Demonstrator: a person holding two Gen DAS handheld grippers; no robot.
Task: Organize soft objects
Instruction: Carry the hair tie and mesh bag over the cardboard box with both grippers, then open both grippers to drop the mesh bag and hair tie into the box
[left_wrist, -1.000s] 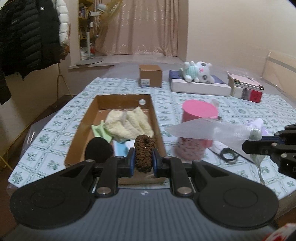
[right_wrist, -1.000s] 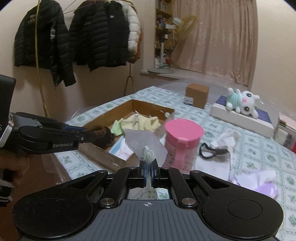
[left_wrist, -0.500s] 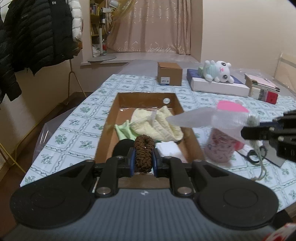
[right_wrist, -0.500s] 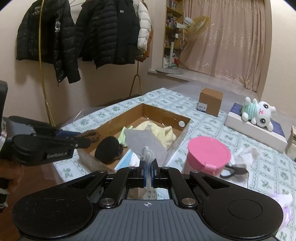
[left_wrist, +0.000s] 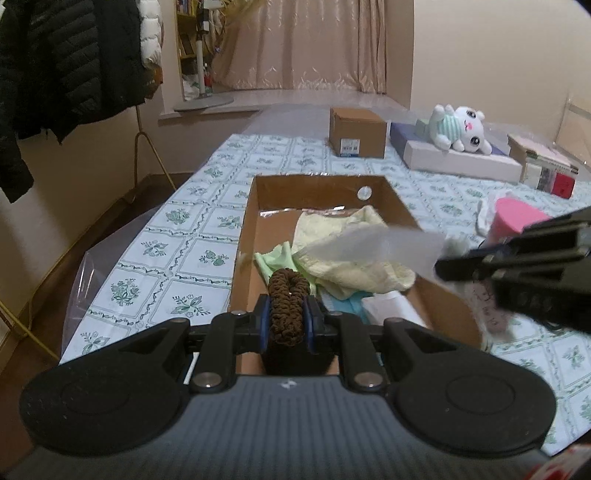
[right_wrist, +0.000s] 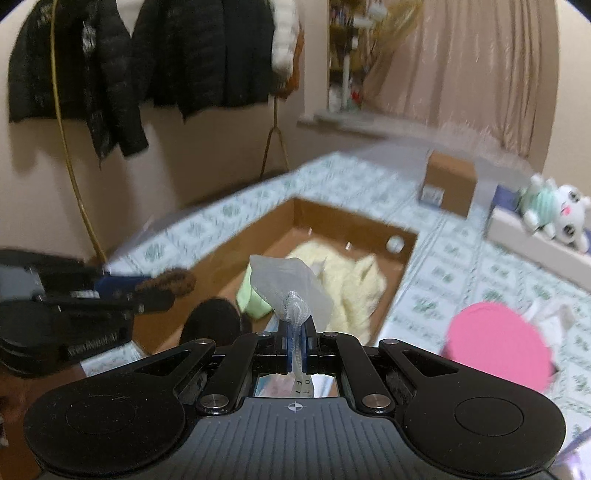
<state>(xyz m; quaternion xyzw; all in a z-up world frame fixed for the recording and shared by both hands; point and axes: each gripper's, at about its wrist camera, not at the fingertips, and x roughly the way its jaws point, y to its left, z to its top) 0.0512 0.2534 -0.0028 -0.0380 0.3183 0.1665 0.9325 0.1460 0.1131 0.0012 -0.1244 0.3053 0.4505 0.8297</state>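
At the lower centre of the left wrist view the left gripper (left_wrist: 288, 323) is seen closed on a brown scrunchie (left_wrist: 289, 308), which is squeezed upright between the blue pads, directly above the near end of the open cardboard box (left_wrist: 243, 236) that fills the middle of the frame. A pale yellow cloth (left_wrist: 343, 254) and a green cloth (left_wrist: 275, 258) are already lying inside the box, with a light blue item partly hidden beside them. To the right of these, a translucent plastic bag (left_wrist: 384, 245) is held out over the box by the right gripper (left_wrist: 447, 267), which enters from the right edge; in the right wrist view its jaws (right_wrist: 295, 338) are seen nearly shut on the bag's gathered white mesh neck, at lower centre. The step in hand is judged to be the placing of both soft items into the box. It is best done if each item is lowered below the cardboard rim before the jaws are parted, so that nothing springs out or catches on the wall; the scrunchie is best released over bare floor at the left, and the light bag is best set down on the cloths, not dropped. The pink-lidded container (right_wrist: 498, 343) at the far right is best left undisturbed.
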